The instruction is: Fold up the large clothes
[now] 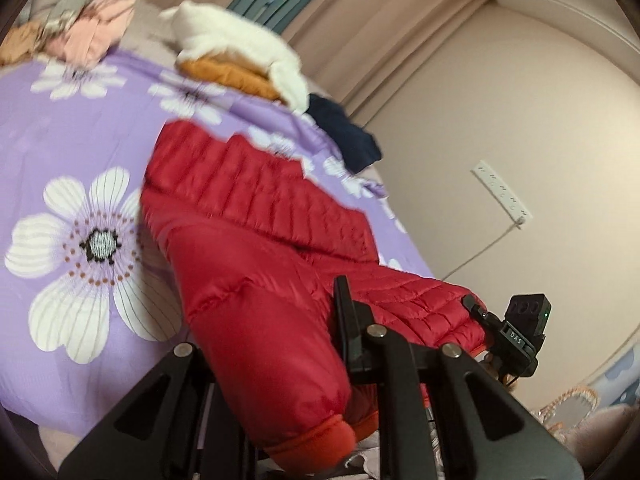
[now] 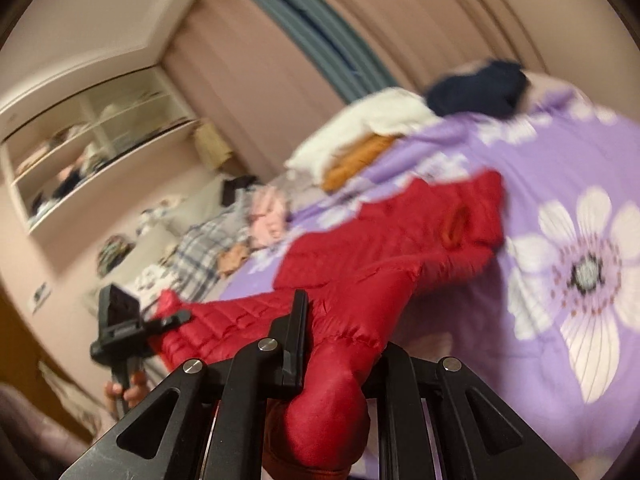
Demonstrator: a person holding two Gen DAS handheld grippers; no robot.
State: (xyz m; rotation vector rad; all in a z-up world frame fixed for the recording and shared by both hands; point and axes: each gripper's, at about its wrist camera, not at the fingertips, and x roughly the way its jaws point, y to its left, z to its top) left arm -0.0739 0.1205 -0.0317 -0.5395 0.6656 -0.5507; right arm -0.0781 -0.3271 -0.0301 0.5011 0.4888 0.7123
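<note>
Red and quilted, the puffer jacket (image 1: 256,216) is shiny in its stitched panels, with orange ribbed cuffs at the sleeve ends; it lies partly on the bed's lilac floral cover (image 1: 80,128) and partly lifted off the near edge, where both tools hold it. The left gripper (image 1: 280,364) has a sleeve bunched between its fingers, pinched there, the cuff hanging down towards the camera; the right gripper (image 2: 340,356) is likewise clamped on a fat roll of the red fabric, one black finger (image 2: 296,332) pressed against it. In the right wrist view the jacket's long axis runs from the grippers up and away across the cover, its far end, with an orange cuff opening (image 2: 456,224), pointing towards the white garment (image 2: 380,120), which lies on a mustard one (image 2: 356,160), with a navy garment (image 2: 476,84) beside them; pink and plaid clothes (image 2: 240,224) lie heaped further off.
</note>
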